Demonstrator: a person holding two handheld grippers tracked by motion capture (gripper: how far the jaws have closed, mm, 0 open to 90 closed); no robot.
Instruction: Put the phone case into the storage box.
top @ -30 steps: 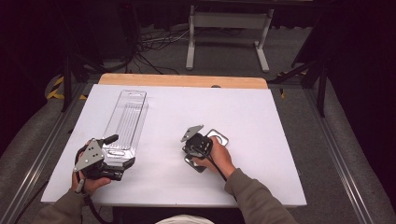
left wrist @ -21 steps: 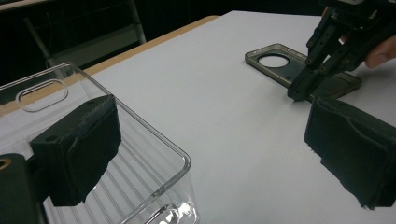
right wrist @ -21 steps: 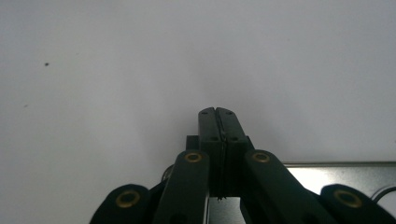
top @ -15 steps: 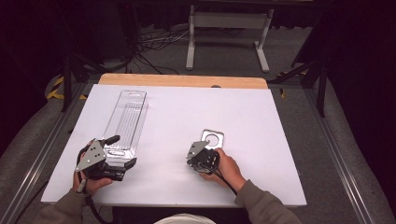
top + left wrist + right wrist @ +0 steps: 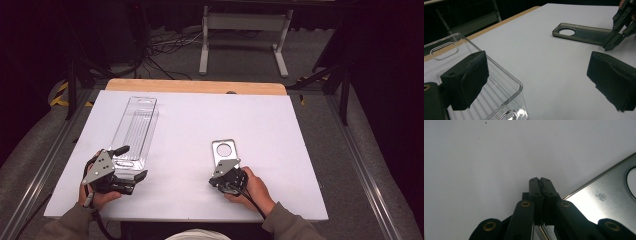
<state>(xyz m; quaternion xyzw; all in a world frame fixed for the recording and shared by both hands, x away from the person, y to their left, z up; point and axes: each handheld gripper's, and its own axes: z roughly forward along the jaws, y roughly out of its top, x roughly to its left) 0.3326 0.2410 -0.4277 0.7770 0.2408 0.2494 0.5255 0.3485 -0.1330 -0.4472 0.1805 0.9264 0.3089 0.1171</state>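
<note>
A flat metal plate (image 5: 224, 150) with a round hole lies on the white table (image 5: 280, 130), right of centre. My right gripper (image 5: 223, 169) is shut on the plate's near edge. In the right gripper view the jaws (image 5: 540, 180) are pressed together with the shiny plate (image 5: 599, 195) running in under them. A long clear plastic tray (image 5: 135, 125) lies at the left. My left gripper (image 5: 131, 162) stands open astride the tray's near right corner. In the left gripper view one pad (image 5: 466, 80) is over the tray (image 5: 499, 67), the other pad (image 5: 614, 82) is over bare table.
The left gripper view also shows the plate (image 5: 584, 33) and the right gripper (image 5: 610, 45) farther off. A wooden strip (image 5: 195, 86) borders the table's far edge. Beyond it are a metal stand (image 5: 245, 30) and cables on the floor.
The right gripper has drawn the metal plate toward the person, and the plate now lies flat. The left gripper has hardly moved.
</note>
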